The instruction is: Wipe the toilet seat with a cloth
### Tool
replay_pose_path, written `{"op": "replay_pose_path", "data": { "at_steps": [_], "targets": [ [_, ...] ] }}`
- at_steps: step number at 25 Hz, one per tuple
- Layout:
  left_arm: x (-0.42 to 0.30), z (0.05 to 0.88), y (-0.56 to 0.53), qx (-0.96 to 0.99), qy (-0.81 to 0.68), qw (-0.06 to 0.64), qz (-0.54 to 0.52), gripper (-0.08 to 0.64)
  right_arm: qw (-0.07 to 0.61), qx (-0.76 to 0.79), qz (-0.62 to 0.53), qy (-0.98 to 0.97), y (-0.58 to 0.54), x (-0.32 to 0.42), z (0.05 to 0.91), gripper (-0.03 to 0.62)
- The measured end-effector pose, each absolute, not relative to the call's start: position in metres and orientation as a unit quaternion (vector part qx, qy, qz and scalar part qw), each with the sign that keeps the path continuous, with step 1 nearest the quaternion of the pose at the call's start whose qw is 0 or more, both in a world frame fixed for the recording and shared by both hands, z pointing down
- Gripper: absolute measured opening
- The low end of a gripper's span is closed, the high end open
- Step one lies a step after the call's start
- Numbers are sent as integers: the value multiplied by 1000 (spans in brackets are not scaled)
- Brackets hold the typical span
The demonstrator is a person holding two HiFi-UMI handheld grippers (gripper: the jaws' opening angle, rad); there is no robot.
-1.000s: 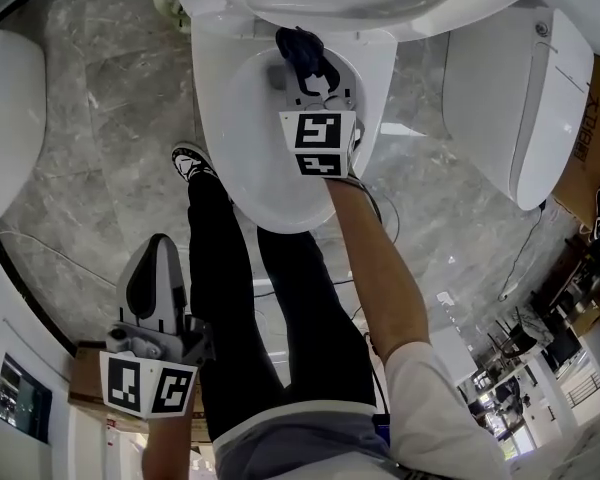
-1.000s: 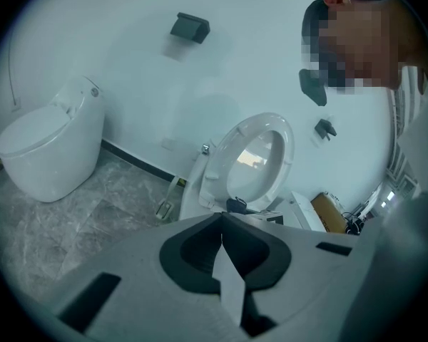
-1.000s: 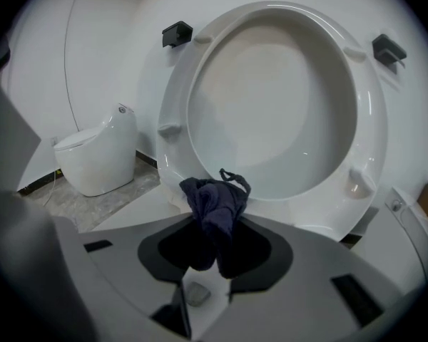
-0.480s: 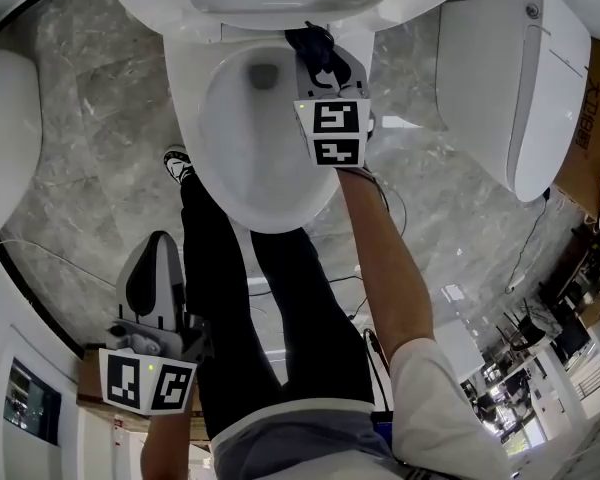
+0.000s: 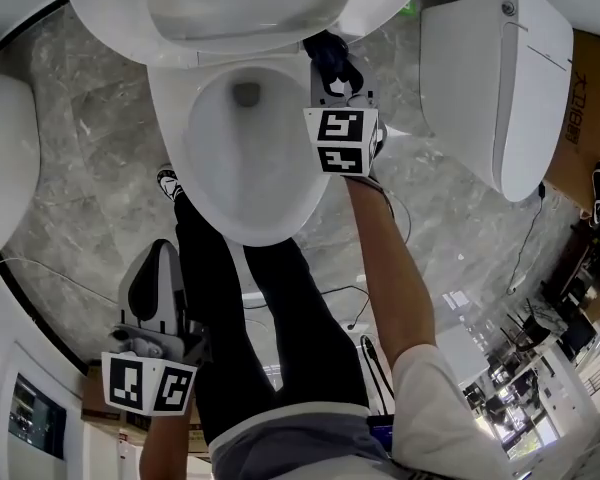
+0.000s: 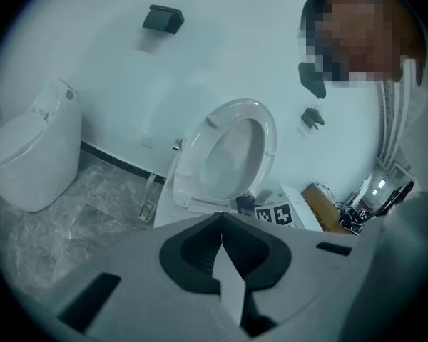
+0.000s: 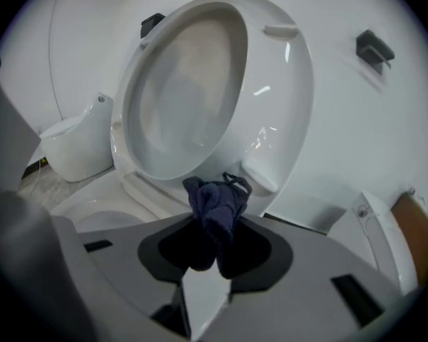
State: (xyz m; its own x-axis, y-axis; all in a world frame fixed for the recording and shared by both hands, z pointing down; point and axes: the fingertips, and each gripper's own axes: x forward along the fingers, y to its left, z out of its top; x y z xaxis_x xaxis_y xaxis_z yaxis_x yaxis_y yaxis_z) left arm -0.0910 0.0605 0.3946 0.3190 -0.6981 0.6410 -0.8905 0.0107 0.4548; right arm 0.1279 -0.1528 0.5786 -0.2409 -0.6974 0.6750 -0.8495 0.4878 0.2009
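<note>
The white toilet bowl [image 5: 205,173] stands open, with its seat [image 5: 250,3] raised against the back. My right gripper [image 5: 333,78] is shut on a bunched dark blue cloth [image 5: 328,52] at the bowl's right rear rim, near the hinge. In the right gripper view the cloth [image 7: 217,201] sticks out of the gripper [image 7: 212,248] just before the lower edge of the raised seat [image 7: 200,84]; whether they touch I cannot tell. My left gripper [image 5: 158,256] hangs low at the left beside the person's leg, shut and empty [image 6: 222,226], and looks toward the toilet [image 6: 228,155].
A second toilet [image 5: 510,88] stands to the right, with a cardboard box [image 5: 592,98] beyond it. Another white fixture [image 5: 0,158] is at the left. The person's legs [image 5: 280,318] and a shoe [image 5: 167,180] stand before the bowl. Cables lie on the marble floor [image 5: 90,148].
My right gripper has carried the cloth from over the back of the bowl out to the right rear rim. The left gripper has kept its place at the lower left.
</note>
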Motion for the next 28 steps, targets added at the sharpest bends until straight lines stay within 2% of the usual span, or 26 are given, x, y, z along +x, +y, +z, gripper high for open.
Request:
{"op": "replay_pose_path", "data": {
  "at_steps": [10, 28],
  "targets": [
    [-88, 370, 53, 705, -573, 405, 106, 9, 478, 414, -67, -771, -161, 137, 545, 114],
    [-94, 321, 43, 707, -590, 384, 69, 9, 546, 305, -141, -767, -181, 142, 468, 114]
  ]
}}
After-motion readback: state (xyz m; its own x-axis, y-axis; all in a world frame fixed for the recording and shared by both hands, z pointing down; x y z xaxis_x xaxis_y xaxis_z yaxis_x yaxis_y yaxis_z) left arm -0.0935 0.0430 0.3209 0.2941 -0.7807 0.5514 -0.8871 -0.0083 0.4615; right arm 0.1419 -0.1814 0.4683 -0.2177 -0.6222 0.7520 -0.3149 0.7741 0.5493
